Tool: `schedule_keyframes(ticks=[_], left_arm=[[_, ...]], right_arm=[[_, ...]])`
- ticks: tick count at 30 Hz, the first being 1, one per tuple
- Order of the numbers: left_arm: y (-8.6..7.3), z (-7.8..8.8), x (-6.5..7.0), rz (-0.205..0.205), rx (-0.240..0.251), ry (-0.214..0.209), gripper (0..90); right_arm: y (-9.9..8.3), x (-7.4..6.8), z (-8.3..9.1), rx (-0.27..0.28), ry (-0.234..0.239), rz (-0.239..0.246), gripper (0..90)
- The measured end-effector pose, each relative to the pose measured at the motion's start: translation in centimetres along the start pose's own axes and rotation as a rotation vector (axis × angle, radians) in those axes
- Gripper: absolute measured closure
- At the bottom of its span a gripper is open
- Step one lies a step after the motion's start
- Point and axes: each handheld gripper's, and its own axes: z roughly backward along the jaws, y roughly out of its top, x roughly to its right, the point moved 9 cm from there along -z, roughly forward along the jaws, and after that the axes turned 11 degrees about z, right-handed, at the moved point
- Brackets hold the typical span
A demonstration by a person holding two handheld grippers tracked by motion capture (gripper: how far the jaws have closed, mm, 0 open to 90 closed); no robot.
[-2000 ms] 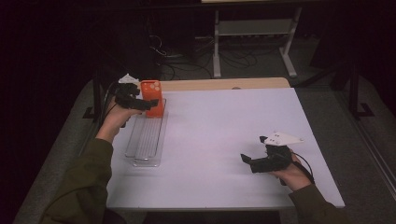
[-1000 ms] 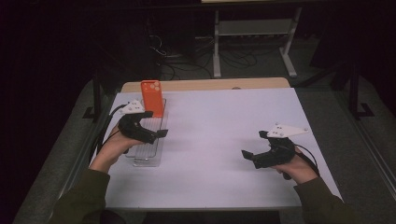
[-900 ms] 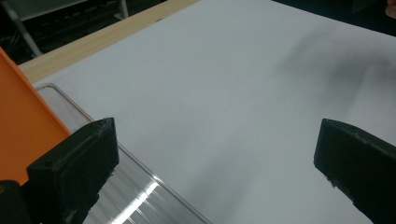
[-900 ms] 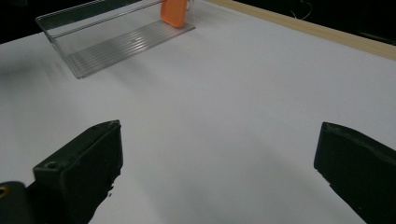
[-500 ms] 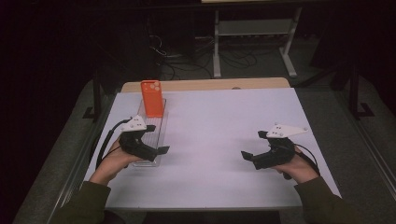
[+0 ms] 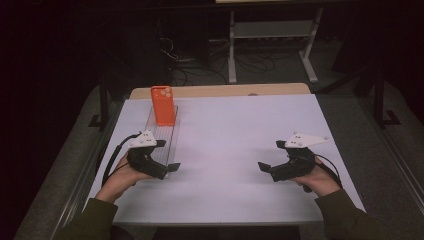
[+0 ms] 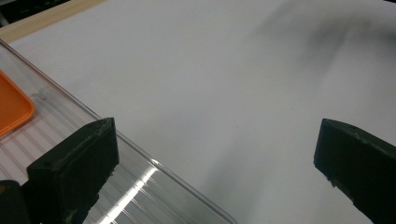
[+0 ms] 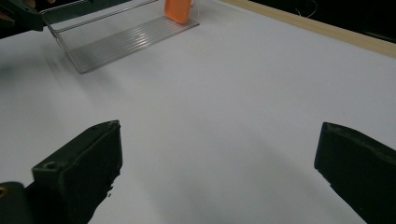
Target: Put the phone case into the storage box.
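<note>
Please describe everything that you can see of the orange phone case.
The orange phone case looks like smooth plastic or silicone, with rounded corners and a raised camera block with round holes at its top left. It stands upright at the far end of the clear ribbed tray, its lower edge inside the tray. Nothing else touches it; the left gripper is at the tray's near end, jaws open.

The left gripper point(image 6: 167, 167) released the orange phone case point(image 6: 163, 105), leaving it upright in the clear tray point(image 6: 170, 137). It withdrew, jaws apart, to the tray's near end.
</note>
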Motion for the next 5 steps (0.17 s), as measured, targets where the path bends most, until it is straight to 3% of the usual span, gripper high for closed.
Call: schedule_keyframes(ticks=[5], left_arm=[[-0.09, -0.05, -0.08, -0.005, -0.006, 0.000, 0.0]], right_arm=[[-0.01, 0.00, 0.06, 0.001, 0.000, 0.001, 0.4]])
